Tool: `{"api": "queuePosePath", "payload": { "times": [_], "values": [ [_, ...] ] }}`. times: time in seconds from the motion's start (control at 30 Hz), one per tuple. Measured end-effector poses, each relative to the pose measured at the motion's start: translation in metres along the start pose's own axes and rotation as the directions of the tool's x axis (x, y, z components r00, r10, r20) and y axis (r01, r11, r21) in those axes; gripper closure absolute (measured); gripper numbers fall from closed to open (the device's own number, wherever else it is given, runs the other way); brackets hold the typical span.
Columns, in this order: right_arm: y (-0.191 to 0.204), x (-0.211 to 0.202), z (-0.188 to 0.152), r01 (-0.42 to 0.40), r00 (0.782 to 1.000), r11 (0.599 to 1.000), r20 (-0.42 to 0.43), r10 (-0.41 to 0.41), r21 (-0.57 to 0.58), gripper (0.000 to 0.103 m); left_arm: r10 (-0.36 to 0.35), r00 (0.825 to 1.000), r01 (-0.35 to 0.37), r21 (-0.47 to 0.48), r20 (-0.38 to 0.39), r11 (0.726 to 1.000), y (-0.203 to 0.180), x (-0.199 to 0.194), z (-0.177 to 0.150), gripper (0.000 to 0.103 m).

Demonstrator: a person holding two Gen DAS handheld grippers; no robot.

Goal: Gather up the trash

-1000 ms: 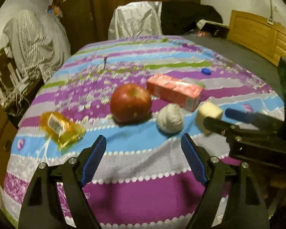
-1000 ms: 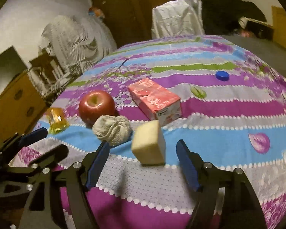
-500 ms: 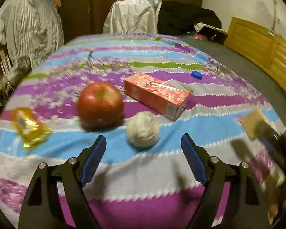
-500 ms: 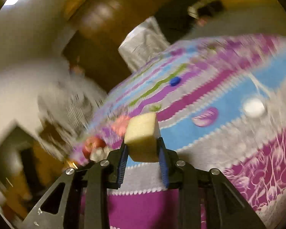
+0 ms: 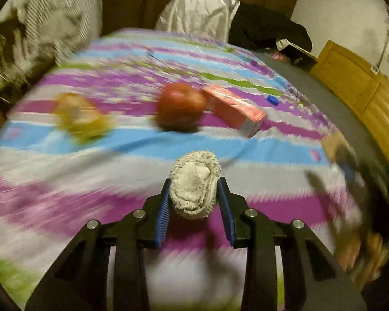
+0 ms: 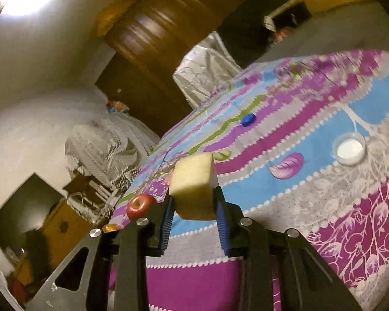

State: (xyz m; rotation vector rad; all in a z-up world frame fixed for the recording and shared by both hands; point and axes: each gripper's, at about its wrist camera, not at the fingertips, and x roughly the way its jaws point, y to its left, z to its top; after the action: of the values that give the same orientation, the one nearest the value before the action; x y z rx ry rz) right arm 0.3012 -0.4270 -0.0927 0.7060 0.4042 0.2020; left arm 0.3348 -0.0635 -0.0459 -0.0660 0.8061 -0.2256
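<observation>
The left gripper (image 5: pixel 194 194) points steeply down, its jaws just closed on the crumpled grey wad (image 5: pixel 194 188). The right gripper (image 6: pixel 193 204) is rolled, nearly level — jaws clamped on the yellow sponge (image 6: pixel 192 189), apple (image 6: pixel 140 205) beyond-left.

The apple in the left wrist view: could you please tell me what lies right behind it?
The red carton lies behind the apple, angled away right. Its near-left end is covered by the apple; blur hides whether they touch.
</observation>
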Motion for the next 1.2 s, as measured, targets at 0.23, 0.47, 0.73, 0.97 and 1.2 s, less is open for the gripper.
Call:
{"api": "queuePosePath", "payload": {
  "times": [0.23,0.47,0.73,0.97,1.2],
  "values": [
    [0.090,-0.018,-0.039,-0.076,0.969,0.986,-0.245,0.038,-0.147,0.071,0.240,0.970,-0.243,0.049,0.048,0.969,0.098,-0.096,-0.062,0.069],
    [0.172,-0.012,-0.149,-0.096,0.844,0.942,-0.528,-0.093,-0.320,0.069,0.251,0.966,-0.254,0.044,0.059,0.966,0.146,-0.086,-0.072,0.065],
    [0.186,-0.020,-0.166,-0.045,0.887,0.912,-0.437,-0.151,-0.407,0.032,0.200,0.975,-0.196,-0.047,0.101,0.979,0.165,-0.086,-0.089,0.032],
    [0.175,-0.036,-0.162,-0.023,0.920,0.918,-0.367,-0.136,-0.396,0.031,0.221,0.964,-0.220,-0.023,0.147,0.975,0.162,-0.094,-0.089,0.027],
    [0.190,-0.029,-0.176,-0.071,0.926,0.885,-0.359,-0.112,-0.459,0.058,0.178,0.979,-0.174,-0.044,0.095,0.984,0.168,-0.075,-0.086,0.057]
  ]
}}
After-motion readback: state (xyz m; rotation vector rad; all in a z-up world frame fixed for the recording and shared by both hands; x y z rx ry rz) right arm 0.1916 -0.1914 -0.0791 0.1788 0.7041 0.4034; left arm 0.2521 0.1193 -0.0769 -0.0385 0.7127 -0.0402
